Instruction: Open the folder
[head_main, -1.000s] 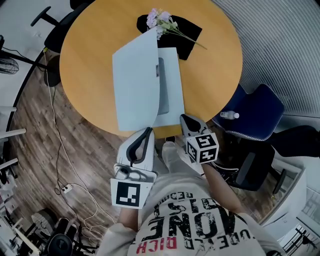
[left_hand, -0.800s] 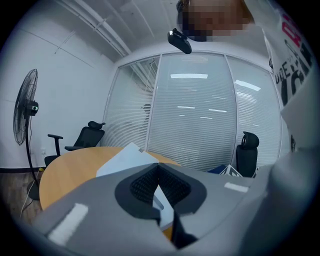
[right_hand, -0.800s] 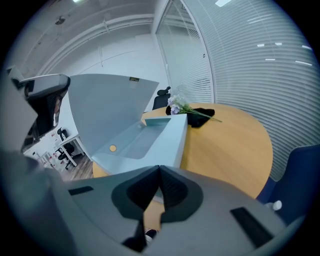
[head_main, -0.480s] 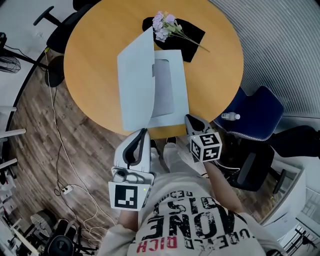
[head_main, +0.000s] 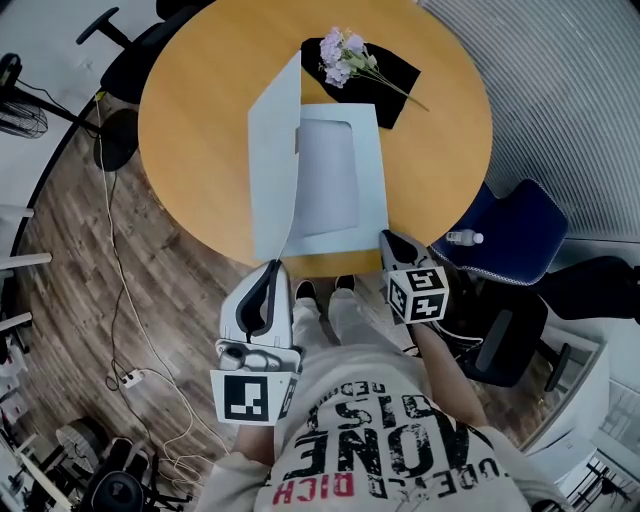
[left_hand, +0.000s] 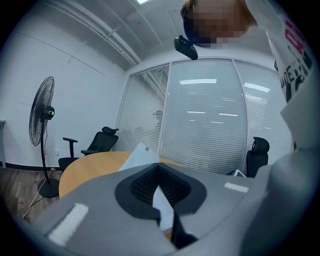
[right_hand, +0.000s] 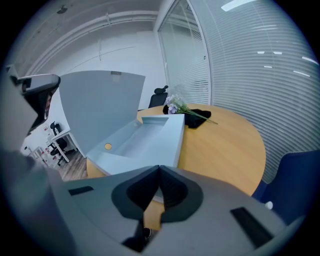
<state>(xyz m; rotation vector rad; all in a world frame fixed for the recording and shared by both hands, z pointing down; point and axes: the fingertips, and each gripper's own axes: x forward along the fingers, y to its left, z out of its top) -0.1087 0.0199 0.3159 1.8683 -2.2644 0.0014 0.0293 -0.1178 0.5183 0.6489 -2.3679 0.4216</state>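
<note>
A pale blue folder lies on the round wooden table (head_main: 200, 110). Its cover (head_main: 272, 170) stands steeply up along the left side, over the bare inner sheet (head_main: 340, 170). My left gripper (head_main: 277, 264) is shut on the cover's near bottom corner. In the left gripper view a strip of the cover (left_hand: 142, 155) rises from between the closed pads (left_hand: 172, 187). My right gripper (head_main: 384, 237) is shut, its tips at the folder's near right corner. In the right gripper view the open inside (right_hand: 150, 135) stretches ahead and the raised cover (right_hand: 100, 105) stands at the left.
A sprig of pale flowers (head_main: 345, 55) lies on a black cloth (head_main: 385, 75) just beyond the folder. A blue chair (head_main: 510, 230) with a small bottle (head_main: 465, 238) stands at the table's right. Cables (head_main: 110, 260) run over the wooden floor on the left. A floor fan (left_hand: 42, 107) stands there too.
The cover has swung up from a slant to nearly upright. My left gripper, still holding it, has drawn back towards the person and slightly left. The right gripper has stayed put.
</note>
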